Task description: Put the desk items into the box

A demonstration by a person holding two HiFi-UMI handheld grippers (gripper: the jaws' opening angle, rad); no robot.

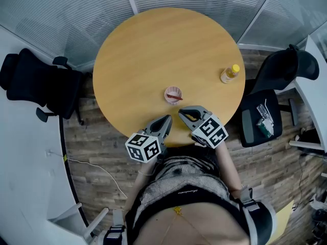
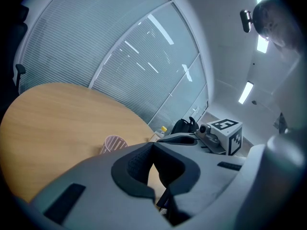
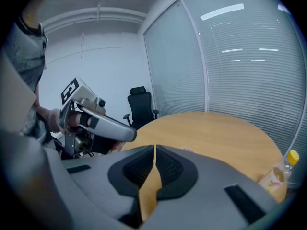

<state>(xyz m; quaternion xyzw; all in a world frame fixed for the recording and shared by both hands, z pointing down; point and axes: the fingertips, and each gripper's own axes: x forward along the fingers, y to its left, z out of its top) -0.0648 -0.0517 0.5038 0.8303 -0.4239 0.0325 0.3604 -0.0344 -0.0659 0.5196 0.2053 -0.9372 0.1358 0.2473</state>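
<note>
Round wooden table (image 1: pixel 148 50) fills the middle of my head view, with glass walls with blinds (image 1: pixel 76 9) behind it. Black office chair (image 1: pixel 41 83) stands off the table's left edge. A second black chair (image 1: pixel 271 93) is at the right, with some small stuff on its seat that I can't identify.

My left gripper (image 1: pixel 167 119) sits over the near table edge. Its jaws are clenched pad to pad with nothing between them; the left gripper view confirms this. Right gripper (image 1: pixel 181 112) is just beside it, tips angled toward the left one. It is also clamped together and empty; only a thin slit of tabletop shows between the pads in the right gripper view.

Plastic bottle with yellow cap (image 1: pixel 230 74) stands upright near the right rim of the table, well apart from both grippers. Small pink mesh cup (image 1: pixel 173 95) stands upright on the table just beyond the gripper tips, not touched. A red stick-like item (image 1: pixel 174 97) lies across inside the cup; could be a pen, too small to tell.
</note>
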